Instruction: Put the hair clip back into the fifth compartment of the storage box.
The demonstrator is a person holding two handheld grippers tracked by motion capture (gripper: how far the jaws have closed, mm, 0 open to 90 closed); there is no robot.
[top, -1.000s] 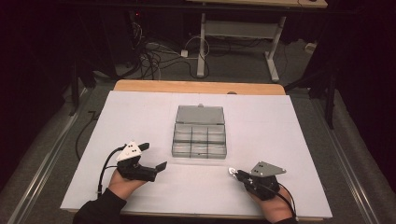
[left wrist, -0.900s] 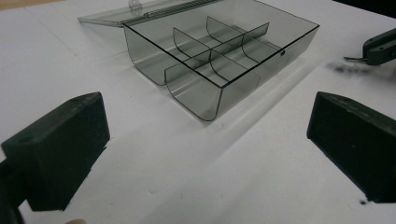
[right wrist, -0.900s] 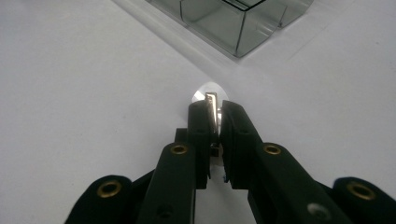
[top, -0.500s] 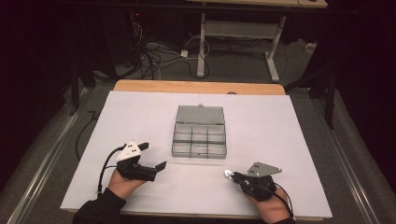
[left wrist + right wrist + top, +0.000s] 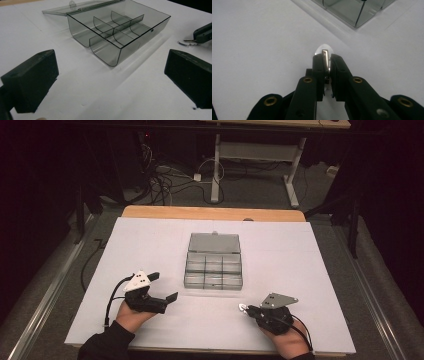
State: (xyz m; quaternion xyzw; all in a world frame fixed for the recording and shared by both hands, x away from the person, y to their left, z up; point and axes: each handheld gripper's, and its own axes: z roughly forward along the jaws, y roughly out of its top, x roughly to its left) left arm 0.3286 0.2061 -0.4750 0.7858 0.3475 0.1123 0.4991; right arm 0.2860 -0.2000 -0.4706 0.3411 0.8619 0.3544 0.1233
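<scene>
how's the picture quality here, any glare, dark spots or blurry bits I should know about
High view: the white table is evenly lit, the floor and room behind nearly black. Left gripper view: the clear compartment box is sharp, the left gripper jaws, wide apart, slightly soft. Right gripper view: the right gripper is sharp, glare on the small shiny metal piece it pinches; box corner blurred.

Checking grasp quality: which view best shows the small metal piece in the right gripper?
The right gripper view: the metal piece sits clamped between the jaws. The high view shows a glint; the left gripper view shows it side-on.
</scene>
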